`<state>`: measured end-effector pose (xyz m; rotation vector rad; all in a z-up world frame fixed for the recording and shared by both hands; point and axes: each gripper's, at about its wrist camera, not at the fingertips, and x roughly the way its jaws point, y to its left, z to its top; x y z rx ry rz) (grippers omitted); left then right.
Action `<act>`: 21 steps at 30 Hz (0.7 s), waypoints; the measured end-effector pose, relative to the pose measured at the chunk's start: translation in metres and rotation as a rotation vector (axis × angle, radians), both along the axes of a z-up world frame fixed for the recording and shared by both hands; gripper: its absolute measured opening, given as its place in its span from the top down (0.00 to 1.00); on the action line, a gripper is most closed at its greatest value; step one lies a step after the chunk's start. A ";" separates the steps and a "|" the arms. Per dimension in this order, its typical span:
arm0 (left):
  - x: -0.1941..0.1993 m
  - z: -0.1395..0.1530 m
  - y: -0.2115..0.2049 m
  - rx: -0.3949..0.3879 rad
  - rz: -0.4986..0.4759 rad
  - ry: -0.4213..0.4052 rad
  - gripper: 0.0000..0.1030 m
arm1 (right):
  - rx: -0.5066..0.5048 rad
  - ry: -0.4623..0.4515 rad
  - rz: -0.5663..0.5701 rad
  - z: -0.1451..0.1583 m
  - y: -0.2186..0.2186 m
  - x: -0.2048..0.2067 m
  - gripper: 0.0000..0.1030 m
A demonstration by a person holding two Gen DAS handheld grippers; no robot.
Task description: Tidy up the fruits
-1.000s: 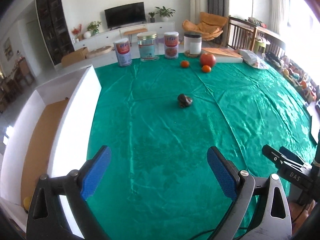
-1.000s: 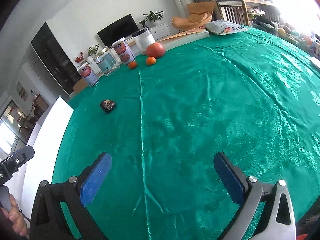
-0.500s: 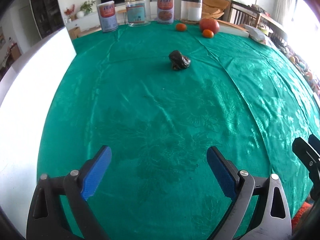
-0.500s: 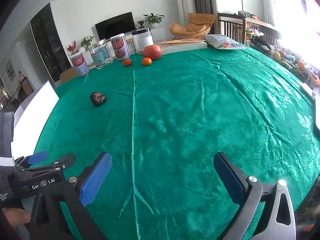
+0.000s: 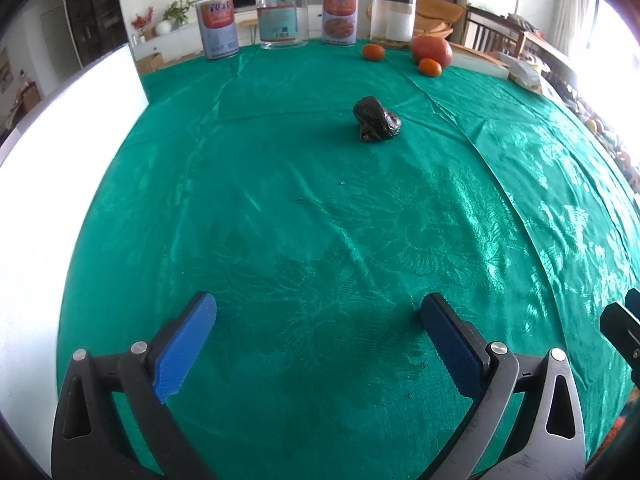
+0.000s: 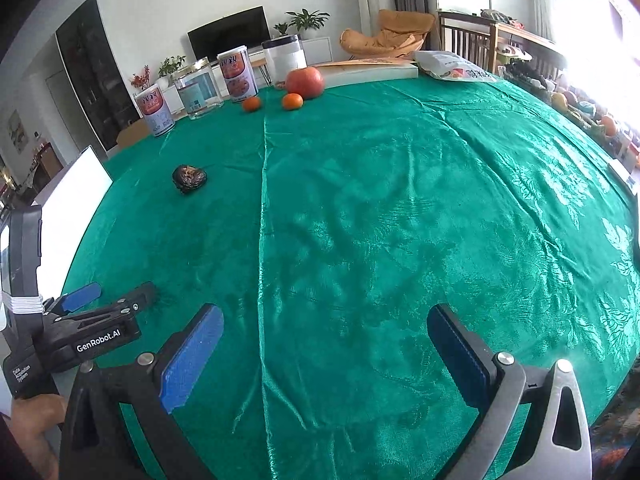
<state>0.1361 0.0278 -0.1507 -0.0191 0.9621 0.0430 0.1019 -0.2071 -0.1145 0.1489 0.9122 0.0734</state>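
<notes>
A dark, wrinkled fruit [image 5: 376,119] lies on the green tablecloth [image 5: 320,240] well ahead of the left gripper [image 5: 318,320], slightly right of its centre line. Farther off, a large red fruit [image 5: 432,49] sits with two small oranges [image 5: 429,67] near four canisters [image 5: 339,15]. The left gripper's jaws are opening, with nothing between them. The right gripper [image 6: 325,328] stands wide, empty, the dark fruit far ahead to its left. A white box [image 5: 60,152] borders the left gripper's left side.

A home living room; television [image 6: 230,34], houseplant [image 6: 308,20], cushioned chair [image 6: 386,36].
</notes>
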 end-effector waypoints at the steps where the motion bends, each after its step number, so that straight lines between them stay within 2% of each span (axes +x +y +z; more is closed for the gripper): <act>1: 0.000 0.000 0.000 0.000 -0.002 -0.002 0.00 | 0.004 0.006 0.002 -0.001 0.000 0.001 0.02; 16: 0.002 0.000 0.000 -0.003 -0.010 -0.004 0.00 | 0.107 0.054 0.005 -0.008 -0.014 0.007 0.02; 19: 0.001 0.000 0.000 -0.003 -0.009 -0.004 0.00 | 0.045 0.042 0.027 -0.004 -0.006 0.006 0.02; 21: 0.002 0.000 0.000 -0.003 -0.009 -0.004 0.00 | -0.016 -0.006 0.079 0.005 0.003 -0.001 0.02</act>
